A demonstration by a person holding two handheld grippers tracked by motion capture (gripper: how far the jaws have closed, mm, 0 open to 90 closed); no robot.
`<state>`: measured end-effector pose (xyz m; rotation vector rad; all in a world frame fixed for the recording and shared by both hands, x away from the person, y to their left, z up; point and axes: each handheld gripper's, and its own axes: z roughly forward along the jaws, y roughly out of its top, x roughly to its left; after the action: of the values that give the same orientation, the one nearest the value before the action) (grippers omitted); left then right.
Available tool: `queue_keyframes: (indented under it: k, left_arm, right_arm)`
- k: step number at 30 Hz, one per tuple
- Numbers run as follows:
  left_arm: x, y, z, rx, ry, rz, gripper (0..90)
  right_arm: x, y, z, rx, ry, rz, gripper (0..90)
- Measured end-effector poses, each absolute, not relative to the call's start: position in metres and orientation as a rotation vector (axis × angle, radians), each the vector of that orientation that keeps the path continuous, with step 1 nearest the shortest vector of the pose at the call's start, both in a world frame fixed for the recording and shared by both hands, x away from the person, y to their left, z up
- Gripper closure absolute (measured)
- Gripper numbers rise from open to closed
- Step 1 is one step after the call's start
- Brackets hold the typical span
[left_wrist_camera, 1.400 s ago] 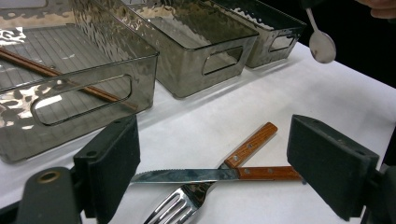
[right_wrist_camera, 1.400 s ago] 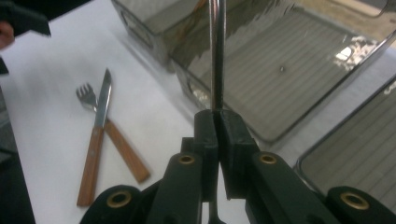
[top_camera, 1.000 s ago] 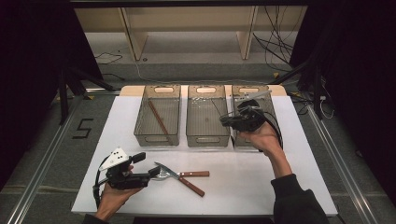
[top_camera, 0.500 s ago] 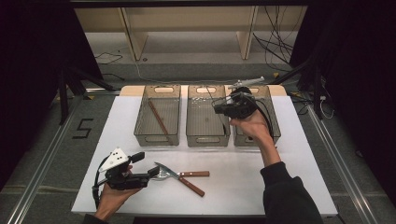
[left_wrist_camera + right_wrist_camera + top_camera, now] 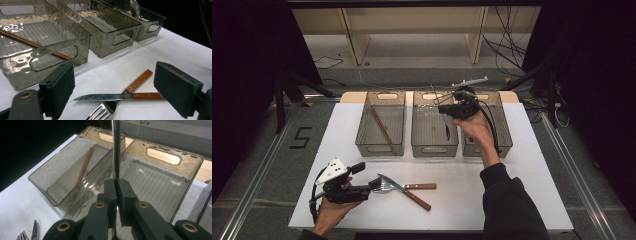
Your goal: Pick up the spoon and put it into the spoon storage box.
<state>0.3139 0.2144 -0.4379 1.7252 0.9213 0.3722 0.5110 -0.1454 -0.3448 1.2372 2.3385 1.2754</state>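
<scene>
My right gripper [image 5: 443, 109] [image 5: 116, 182] hangs over the middle bin [image 5: 434, 148] [image 5: 162, 152], shut on the slim shaft of a metal utensil [image 5: 115, 150]; the shaft rises straight from the jaws. My left gripper [image 5: 374, 186] [image 5: 117, 92] rests low at the table's front left, open. Between and just beyond its pads lie a wood-handled knife [image 5: 107, 97] [image 5: 418, 200] and a wood-handled fork [image 5: 100, 112] [image 5: 384, 184], crossed on the white table [image 5: 512, 200]; the pads touch neither.
Three clear smoky bins stand in a row at the back. The left bin [image 5: 379, 147] [image 5: 60, 53] holds brown chopsticks [image 5: 381, 125] [image 5: 85, 165]. The right bin [image 5: 504, 140] sits behind my right forearm. Cables trail past the table's far right.
My right gripper has carried the metal utensil leftward, from above the right bin to above the middle bin. The left gripper, knife and fork have stayed put.
</scene>
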Motion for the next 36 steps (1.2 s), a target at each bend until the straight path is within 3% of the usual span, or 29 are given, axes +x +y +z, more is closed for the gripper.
queue_keyframes:
  k: [28, 30, 33, 36]
  left_arm:
    - [0.312, 0.216, -0.438, 1.726, 0.91, 0.393, 16.7]
    - [0.312, 0.216, -0.438, 1.726, 0.911, 0.393, 16.7]
    - [0.312, 0.216, -0.438, 1.724, 0.912, 0.392, 16.7]
    - [0.312, 0.217, -0.438, 1.722, 0.915, 0.392, 16.7]
  right_arm:
    - [0.529, -0.139, -0.382, 1.373, 2.327, 1.161, 85.9]
    - [0.529, -0.138, -0.384, 1.389, 2.324, 1.143, 84.4]
    - [0.53, -0.136, -0.385, 1.405, 2.336, 1.119, 69.5]
    - [0.528, -0.137, -0.383, 1.403, 2.324, 1.122, 63.9]
